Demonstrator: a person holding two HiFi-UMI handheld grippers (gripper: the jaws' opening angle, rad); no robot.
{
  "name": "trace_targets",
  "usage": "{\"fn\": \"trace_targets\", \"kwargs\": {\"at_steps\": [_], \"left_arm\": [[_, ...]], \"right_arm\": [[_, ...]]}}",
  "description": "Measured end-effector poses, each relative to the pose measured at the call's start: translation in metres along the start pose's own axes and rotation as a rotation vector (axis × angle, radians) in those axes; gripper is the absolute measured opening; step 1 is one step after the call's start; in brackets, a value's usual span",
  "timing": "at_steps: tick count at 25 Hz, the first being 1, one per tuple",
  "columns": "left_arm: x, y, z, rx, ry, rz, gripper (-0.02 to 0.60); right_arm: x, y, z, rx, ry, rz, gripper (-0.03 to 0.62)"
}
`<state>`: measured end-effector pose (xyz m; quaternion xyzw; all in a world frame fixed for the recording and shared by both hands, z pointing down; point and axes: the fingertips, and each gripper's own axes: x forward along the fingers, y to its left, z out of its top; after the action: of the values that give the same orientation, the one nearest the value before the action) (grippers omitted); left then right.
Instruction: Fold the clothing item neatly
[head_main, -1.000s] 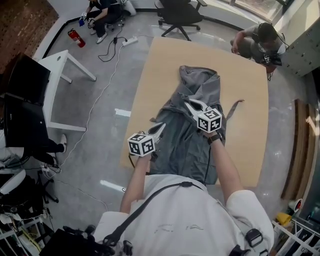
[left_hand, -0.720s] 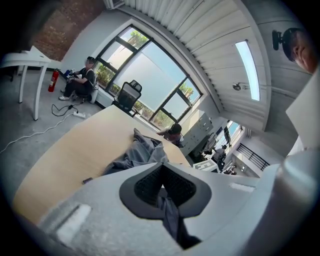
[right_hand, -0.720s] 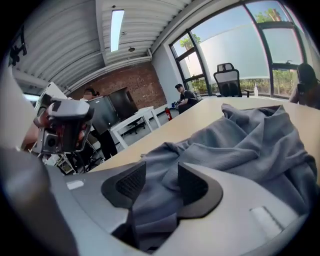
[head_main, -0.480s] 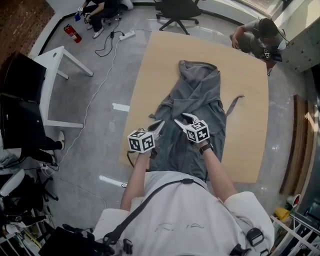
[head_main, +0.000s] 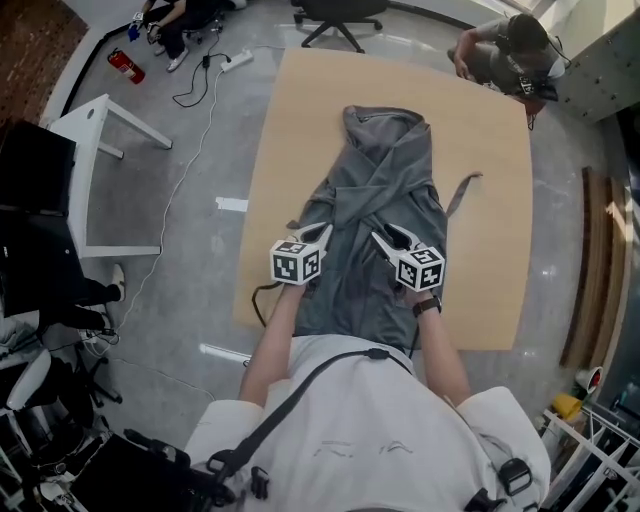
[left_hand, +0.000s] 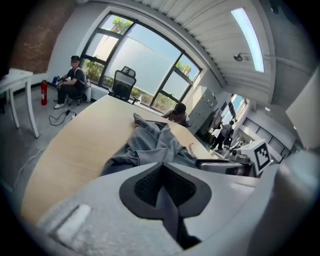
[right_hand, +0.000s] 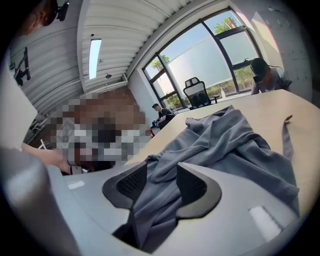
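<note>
Jaws on the right gripper (head_main: 384, 235) have just sprung apart, cloth loose between them, after it pulled back toward the table's (head_main: 290, 120) near edge. Left gripper (head_main: 322, 233) stays clenched on a thin fold. Grey garment (head_main: 385, 170) lies mid-table; regrasp likely next.

Jaws pinching grey garment (left_hand: 150, 144), tan table (left_hand: 75, 145)

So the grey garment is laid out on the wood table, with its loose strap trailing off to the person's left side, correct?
Not quite. The strap trails off the garment's right side, not the left; the head view shows it lying on bare tabletop to the right of the cloth. The rest stands: the grey garment is laid out on the wood table.
</note>
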<state>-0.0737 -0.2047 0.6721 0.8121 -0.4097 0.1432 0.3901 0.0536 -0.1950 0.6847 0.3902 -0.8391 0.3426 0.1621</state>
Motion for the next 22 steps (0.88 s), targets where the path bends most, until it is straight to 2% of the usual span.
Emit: {"fn": "trace_targets", "kwargs": {"at_steps": [3, 4, 7, 11, 14, 16, 17, 18, 19, 22], "left_arm": [[0.020, 0.014, 0.005, 0.138, 0.066, 0.070, 0.007], [0.028, 0.017, 0.007, 0.180, 0.091, 0.077, 0.069], [0.057, 0.023, 0.013, 0.280, 0.163, 0.079, 0.121], [0.097, 0.037, 0.019, 0.428, 0.244, 0.099, 0.123], [0.122, 0.046, 0.008, 0.512, 0.344, 0.101, 0.123], [0.131, 0.054, -0.002, 0.529, 0.414, 0.116, 0.120], [0.132, 0.058, -0.005, 0.525, 0.427, 0.126, 0.099], [0.132, 0.060, -0.006, 0.517, 0.421, 0.136, 0.042], [0.130, 0.061, -0.004, 0.505, 0.399, 0.149, 0.018], [0.114, 0.061, 0.014, 0.437, 0.283, 0.194, 0.012]], "right_arm": [[-0.007, -0.006, -0.005, 0.027, -0.001, -0.017, 0.179], [-0.008, -0.007, -0.008, 0.034, 0.002, -0.021, 0.179], [-0.009, -0.007, -0.014, 0.059, 0.011, -0.030, 0.179], [-0.008, -0.001, -0.011, 0.074, -0.006, -0.021, 0.164], [-0.012, 0.001, -0.016, 0.081, -0.003, -0.019, 0.156], [-0.016, -0.001, -0.021, 0.088, 0.004, -0.029, 0.156], [-0.017, -0.003, -0.024, 0.095, 0.006, -0.037, 0.157], [-0.019, -0.005, -0.027, 0.106, 0.005, -0.045, 0.156], [-0.022, -0.007, -0.030, 0.119, 0.003, -0.054, 0.156], [-0.029, -0.013, -0.037, 0.154, -0.006, -0.073, 0.156]]}}
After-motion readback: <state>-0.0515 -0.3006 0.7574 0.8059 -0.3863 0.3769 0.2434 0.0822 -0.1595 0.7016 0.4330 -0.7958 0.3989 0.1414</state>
